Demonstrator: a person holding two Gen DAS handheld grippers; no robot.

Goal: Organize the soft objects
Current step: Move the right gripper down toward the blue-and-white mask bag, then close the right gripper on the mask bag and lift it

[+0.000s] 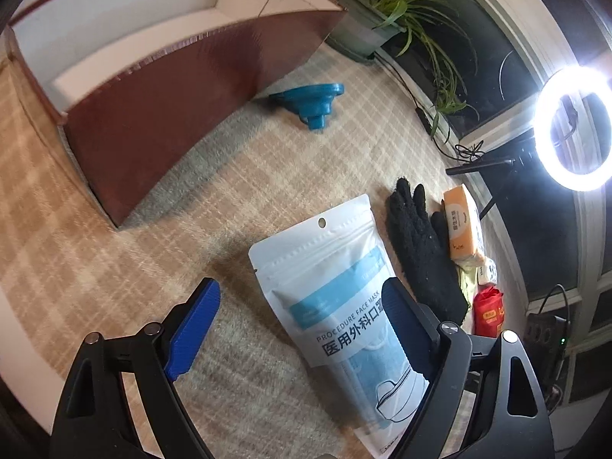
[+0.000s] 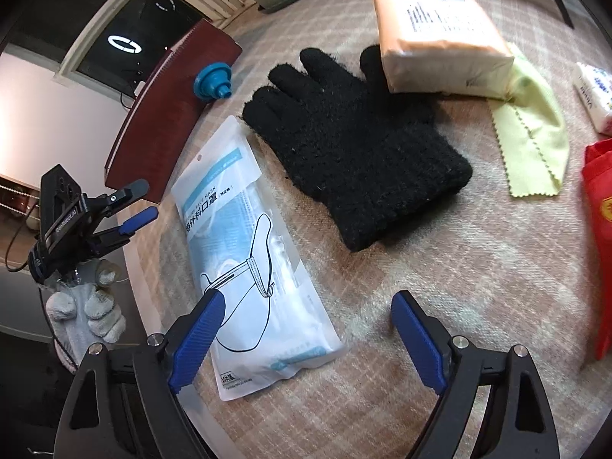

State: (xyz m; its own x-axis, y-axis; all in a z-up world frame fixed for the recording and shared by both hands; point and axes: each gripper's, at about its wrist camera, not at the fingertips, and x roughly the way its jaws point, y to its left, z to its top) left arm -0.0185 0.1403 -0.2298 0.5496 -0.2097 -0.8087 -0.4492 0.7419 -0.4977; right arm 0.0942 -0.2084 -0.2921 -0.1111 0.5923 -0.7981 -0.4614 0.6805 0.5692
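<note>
A white and blue face mask packet lies flat on the plaid cloth; it also shows in the right wrist view. A black knit glove lies right of it, also in the right wrist view. My left gripper is open, hovering over the packet's lower half; from the right wrist view it sits at the table's left edge. My right gripper is open and empty above the packet's bottom right corner. An orange tissue pack rests on the glove's thumb and on a yellow-green cloth.
A dark red box with white dividers stands at the back left, a blue collapsible funnel beside it. A red bag and a small white tissue pack lie at the right. Potted plant and ring light stand behind.
</note>
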